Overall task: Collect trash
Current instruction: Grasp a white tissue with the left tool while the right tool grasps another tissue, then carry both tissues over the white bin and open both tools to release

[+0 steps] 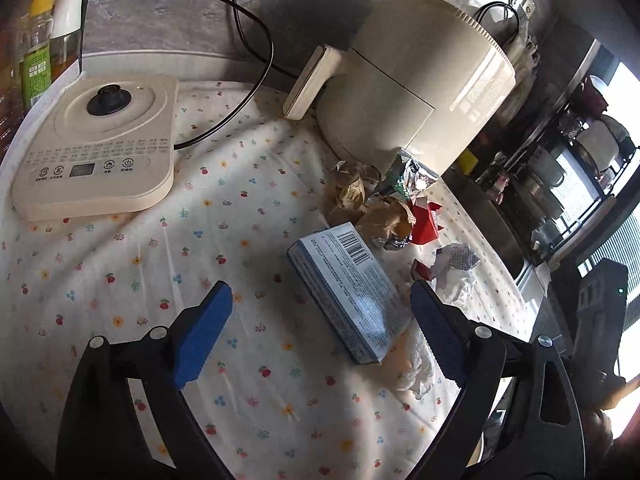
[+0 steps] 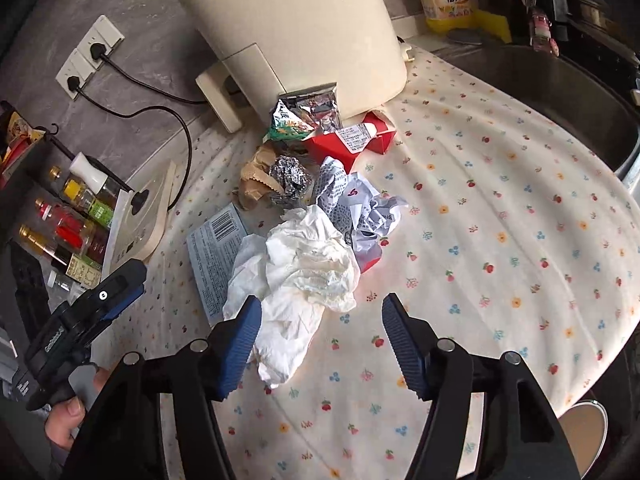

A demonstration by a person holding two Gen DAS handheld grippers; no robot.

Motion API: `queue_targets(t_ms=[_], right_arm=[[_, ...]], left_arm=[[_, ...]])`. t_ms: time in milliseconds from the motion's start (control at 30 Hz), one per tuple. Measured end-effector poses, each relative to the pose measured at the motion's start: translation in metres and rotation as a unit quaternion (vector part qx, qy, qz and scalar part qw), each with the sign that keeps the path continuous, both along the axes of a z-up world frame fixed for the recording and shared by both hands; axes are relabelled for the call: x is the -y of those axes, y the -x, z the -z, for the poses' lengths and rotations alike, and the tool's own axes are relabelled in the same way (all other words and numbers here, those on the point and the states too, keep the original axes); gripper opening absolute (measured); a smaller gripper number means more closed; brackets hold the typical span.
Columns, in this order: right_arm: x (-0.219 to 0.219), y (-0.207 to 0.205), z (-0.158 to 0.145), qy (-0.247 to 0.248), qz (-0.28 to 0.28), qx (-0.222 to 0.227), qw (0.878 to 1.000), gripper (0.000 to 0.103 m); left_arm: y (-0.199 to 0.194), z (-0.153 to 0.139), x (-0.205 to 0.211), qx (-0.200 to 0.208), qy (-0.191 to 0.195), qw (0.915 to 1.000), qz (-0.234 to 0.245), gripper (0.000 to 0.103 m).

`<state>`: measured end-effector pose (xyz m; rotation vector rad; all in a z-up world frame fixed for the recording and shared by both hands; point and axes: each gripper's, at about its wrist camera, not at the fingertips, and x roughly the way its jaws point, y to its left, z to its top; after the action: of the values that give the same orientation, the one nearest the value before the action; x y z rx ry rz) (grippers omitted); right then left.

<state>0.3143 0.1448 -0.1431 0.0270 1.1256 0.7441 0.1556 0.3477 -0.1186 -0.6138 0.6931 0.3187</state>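
Beside the air fryer [image 2: 296, 28]: trash heaped.
You held left gripper [image 1: 320, 320] spread around the box [image 1: 344, 292], right gripper [image 2: 320, 344] parted over the tissue [image 2: 300, 276], neither gripping yet.

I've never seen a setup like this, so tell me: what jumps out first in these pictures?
A heap of trash on the flowered tablecloth: crumpled white tissue, a red carton and foil wrappers, piled before a big cream appliance. A pale blue box lies between the left gripper's open blue pads.
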Motion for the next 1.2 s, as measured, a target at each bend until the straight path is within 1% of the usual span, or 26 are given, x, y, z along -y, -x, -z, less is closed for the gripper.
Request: queue_targets(t_ms=[33, 67, 100, 133, 167, 300, 433, 567, 667, 700, 733, 767, 800, 1000, 1100, 1200], right_arm=[[-0.003, -0.004, 0.005, -0.001, 0.005, -0.008, 1.0, 0.05], [-0.007, -0.008, 0.009, 0.0, 0.007, -0.015, 1.0, 0.033], [-0.008, -0.011, 0.012, 0.003, 0.009, -0.023, 1.0, 0.022], [-0.008, -0.012, 0.013, 0.004, 0.013, -0.028, 1.0, 0.015], [-0.007, -0.012, 0.012, 0.001, 0.015, -0.025, 1.0, 0.011], [0.003, -0.009, 0.001, -0.004, 0.017, -0.013, 1.0, 0.01], [0.018, -0.008, -0.007, -0.009, 0.032, -0.01, 0.999, 0.009], [0.033, -0.006, -0.014, -0.013, 0.036, -0.006, 0.999, 0.009], [0.048, -0.003, -0.02, -0.014, 0.042, 0.002, 0.999, 0.01], [0.054, -0.001, -0.022, -0.015, 0.044, 0.003, 0.999, 0.01], [0.059, 0.0, -0.024, -0.016, 0.045, 0.004, 0.999, 0.01], [0.065, 0.001, -0.026, -0.018, 0.046, 0.006, 0.999, 0.01], [0.072, 0.002, -0.028, -0.02, 0.047, 0.008, 0.999, 0.01], [0.12, 0.006, -0.042, -0.04, 0.054, 0.018, 0.998, 0.01], [0.147, 0.01, -0.048, -0.05, 0.049, 0.016, 0.997, 0.01], [0.173, 0.014, -0.053, -0.063, 0.044, 0.015, 0.997, 0.01]], left_arm=[[-0.003, 0.001, -0.002, -0.002, 0.001, 1.0, 0.003, 0.09], [-0.005, 0.002, -0.004, -0.004, 0.001, 1.0, 0.006, 0.09], [-0.008, 0.003, -0.005, -0.005, 0.002, 0.9999, 0.009, 0.09], [-0.011, 0.003, -0.006, -0.006, 0.005, 0.9999, 0.013, 0.09], [-0.014, 0.003, -0.005, -0.006, 0.006, 0.9998, 0.017, 0.09], [-0.026, 0.0, 0.009, -0.001, 0.0, 0.9988, 0.05, 0.089], [-0.042, 0.004, 0.028, -0.003, 0.011, 0.9957, 0.092, 0.072], [-0.058, 0.009, 0.046, -0.009, 0.019, 0.9922, 0.123, 0.064], [-0.068, 0.012, 0.062, -0.015, 0.005, 0.99, 0.14, 0.058], [-0.071, 0.014, 0.066, -0.021, 0.001, 0.9896, 0.142, 0.045], [-0.073, 0.016, 0.069, -0.031, -0.006, 0.9899, 0.138, 0.022], [-0.075, 0.017, 0.072, -0.039, -0.011, 0.9901, 0.134, 0.01], [-0.075, 0.017, 0.075, -0.041, -0.011, 0.9901, 0.133, 0.003], [-0.057, -0.01, 0.097, -0.015, -0.038, 0.9941, 0.101, 0.003], [-0.041, -0.027, 0.113, -0.001, -0.04, 0.9959, 0.081, 0.003], [-0.024, -0.042, 0.133, 0.01, -0.047, 0.9962, 0.072, 0.003]])
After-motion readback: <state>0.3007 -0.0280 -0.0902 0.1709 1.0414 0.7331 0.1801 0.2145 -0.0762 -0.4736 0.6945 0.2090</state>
